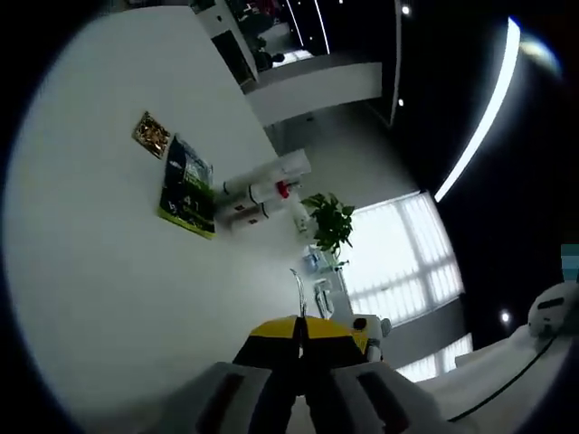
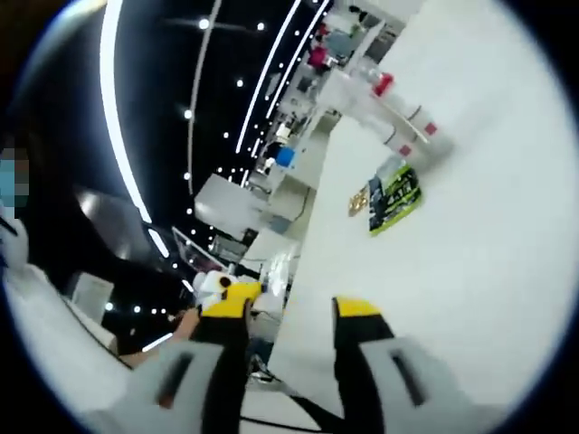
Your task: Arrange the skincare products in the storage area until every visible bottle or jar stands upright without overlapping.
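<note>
Worktop (image 1: 99, 253): white, carrying all task items. Several white bottles (image 1: 258, 194) with red caps lie on their sides, close together, beside a green-and-black packet (image 1: 188, 190) and a small gold sachet (image 1: 150, 134). A potted plant (image 1: 331, 222) is past the worktop edge. Left gripper (image 1: 301, 333): yellow-tipped fingers pressed together, holding nothing. Right gripper (image 2: 289, 312): fingers spread apart, holding nothing, well apart from the bottles (image 2: 398, 113) and packet (image 2: 395, 199).
</note>
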Available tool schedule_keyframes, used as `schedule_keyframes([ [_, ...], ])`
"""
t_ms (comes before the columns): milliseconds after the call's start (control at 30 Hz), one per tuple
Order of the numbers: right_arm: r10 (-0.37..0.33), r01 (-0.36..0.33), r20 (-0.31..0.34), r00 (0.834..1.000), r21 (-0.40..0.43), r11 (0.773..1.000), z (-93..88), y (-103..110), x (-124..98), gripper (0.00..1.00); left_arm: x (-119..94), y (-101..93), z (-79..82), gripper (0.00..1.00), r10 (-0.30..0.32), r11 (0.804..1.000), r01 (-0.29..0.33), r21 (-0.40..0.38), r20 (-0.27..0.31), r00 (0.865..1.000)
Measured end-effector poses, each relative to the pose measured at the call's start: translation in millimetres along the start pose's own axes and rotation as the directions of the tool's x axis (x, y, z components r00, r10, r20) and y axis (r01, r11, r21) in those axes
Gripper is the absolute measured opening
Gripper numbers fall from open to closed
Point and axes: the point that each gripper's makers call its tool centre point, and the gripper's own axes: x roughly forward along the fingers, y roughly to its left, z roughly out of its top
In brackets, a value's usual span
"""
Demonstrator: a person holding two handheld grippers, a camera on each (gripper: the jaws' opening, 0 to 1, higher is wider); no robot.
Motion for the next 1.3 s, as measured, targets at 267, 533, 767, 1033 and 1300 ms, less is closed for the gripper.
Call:
schedule_keyframes([
  [267,-0.146,0.126,-0.068,0.987,-0.239,0.963,-4.9,-16.2,-1.1,0.51,-4.3,17.7,19.1,0.00,0.067,0.998,-0.067,-0.003,0.019,0.998],
  [533,-0.253,0.200,-0.098,0.962,-0.374,0.906,-5.3,-27.7,-2.5,0.59,-5.8,32.1,42.6,0.00,0.112,0.994,-0.113,0.002,0.043,0.993],
  [767,-0.308,0.243,-0.106,0.945,-0.403,0.882,-4.9,-36.6,-7.2,0.59,-3.8,49.7,61.9,0.01,0.154,0.988,-0.154,-0.008,0.064,0.986],
  [1033,-0.328,0.257,-0.121,0.937,-0.400,0.880,-7.5,-42.6,-8.8,0.59,1.4,66.5,81.8,0.01,0.205,0.979,-0.205,-0.012,0.067,0.976],
  [1300,-0.335,0.256,-0.141,0.931,-0.401,0.880,-6.9,-48.9,-5.7,0.60,1.6,85.5,106.5,0.01,0.257,0.966,-0.256,-0.025,0.082,0.963],
])
